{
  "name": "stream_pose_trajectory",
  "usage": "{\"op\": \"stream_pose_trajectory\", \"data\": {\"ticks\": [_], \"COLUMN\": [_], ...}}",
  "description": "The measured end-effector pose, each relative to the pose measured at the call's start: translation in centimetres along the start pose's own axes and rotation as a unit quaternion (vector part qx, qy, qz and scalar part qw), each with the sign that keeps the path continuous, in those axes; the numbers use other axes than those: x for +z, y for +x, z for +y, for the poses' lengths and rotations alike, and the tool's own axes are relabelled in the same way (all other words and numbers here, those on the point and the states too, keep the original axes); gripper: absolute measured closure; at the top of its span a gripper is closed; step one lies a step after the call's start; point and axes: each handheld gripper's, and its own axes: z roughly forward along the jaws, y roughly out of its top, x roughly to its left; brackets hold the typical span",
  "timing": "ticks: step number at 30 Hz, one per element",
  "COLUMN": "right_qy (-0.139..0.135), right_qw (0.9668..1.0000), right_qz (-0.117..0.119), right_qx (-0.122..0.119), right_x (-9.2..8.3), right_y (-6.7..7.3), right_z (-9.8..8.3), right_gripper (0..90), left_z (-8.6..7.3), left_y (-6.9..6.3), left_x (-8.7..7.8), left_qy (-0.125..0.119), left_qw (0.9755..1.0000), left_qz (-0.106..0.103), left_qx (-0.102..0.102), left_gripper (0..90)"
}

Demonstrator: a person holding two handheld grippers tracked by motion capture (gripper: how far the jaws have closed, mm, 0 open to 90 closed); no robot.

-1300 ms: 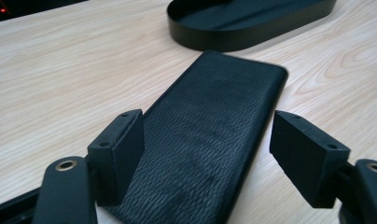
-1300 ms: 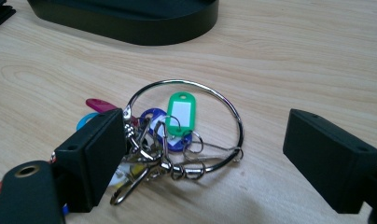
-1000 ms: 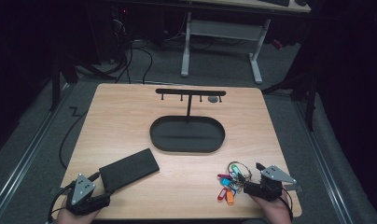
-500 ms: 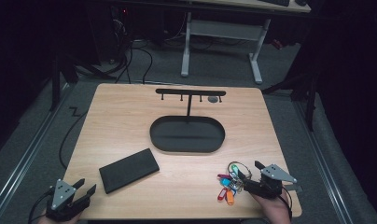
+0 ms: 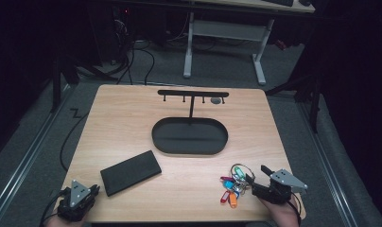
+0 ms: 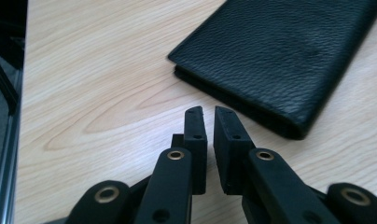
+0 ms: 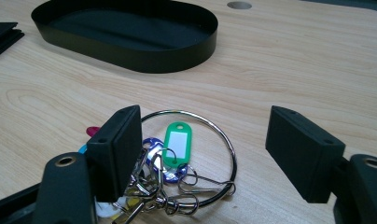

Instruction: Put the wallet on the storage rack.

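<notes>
A bunch of keys with coloured tags (image 5: 232,185) lies on a big metal ring (image 7: 229,148) near the table's front right. My right gripper (image 5: 256,178) rests low at the ring. Its jaws (image 7: 203,126) stand apart on either side of it and have just been closing a little. The pads do not press the ring, and a green tag (image 7: 178,140) lies between them. My left gripper (image 5: 92,190) is at the front left corner. Its jaws (image 6: 210,112) have just closed together on nothing, a short way from a black leather wallet (image 6: 280,56) (image 5: 131,171).
A black oval tray (image 5: 153,137) (image 7: 144,56) sits mid-table, with a black T-shaped hook stand (image 5: 193,93) rising behind it. A grey round cap (image 5: 216,100) marks the far table top. The left table edge (image 6: 19,116) is close to my left gripper.
The left jaws went from wide open to shut, and that gripper drew back slightly from the wallet toward the corner. The right jaws narrowed a little around the key ring.
</notes>
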Motion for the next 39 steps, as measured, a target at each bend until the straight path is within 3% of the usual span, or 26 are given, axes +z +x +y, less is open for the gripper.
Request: {"op": "stream_pose_trajectory", "data": {"ticks": [6,15,17,19,28,39], "right_qy": [0.003,0.007,0.006,0.009,0.013,0.018], "right_qw": [1.0000,0.9999,0.9999,0.9999,0.9998,0.9997], "right_qz": [0.004,0.009,0.008,0.010,0.014,0.016], "right_qx": [-0.006,-0.007,-0.009,-0.008,-0.004,-0.009], "right_x": [0.2,0.4,0.4,0.6,0.7,1.0], "right_y": [0.0,0.4,0.4,0.3,0.3,0.5], "right_z": [0.1,0.2,0.2,0.1,0.0,0.0], "right_gripper": [28.6,29.1,29.7,30.0,30.8,31.5], "left_z": [0.2,0.1,0.1,0.0,0.8,2.5], "left_y": [-1.1,-1.5,-1.8,-2.3,-5.4,-8.5], "left_x": [0.0,-0.5,-0.7,-0.8,-0.9,0.4], "left_qy": [-0.002,-0.010,-0.014,-0.019,-0.028,-0.037], "left_qw": [0.9998,0.9996,0.9992,0.9980,0.9934,0.9869], "left_qz": [-0.009,-0.020,-0.032,-0.049,-0.077,-0.119], "left_qx": [0.016,0.017,0.022,0.035,0.081,0.102], "left_gripper": [83.7,83.7,83.5,82.5,78.0,76.7]}}
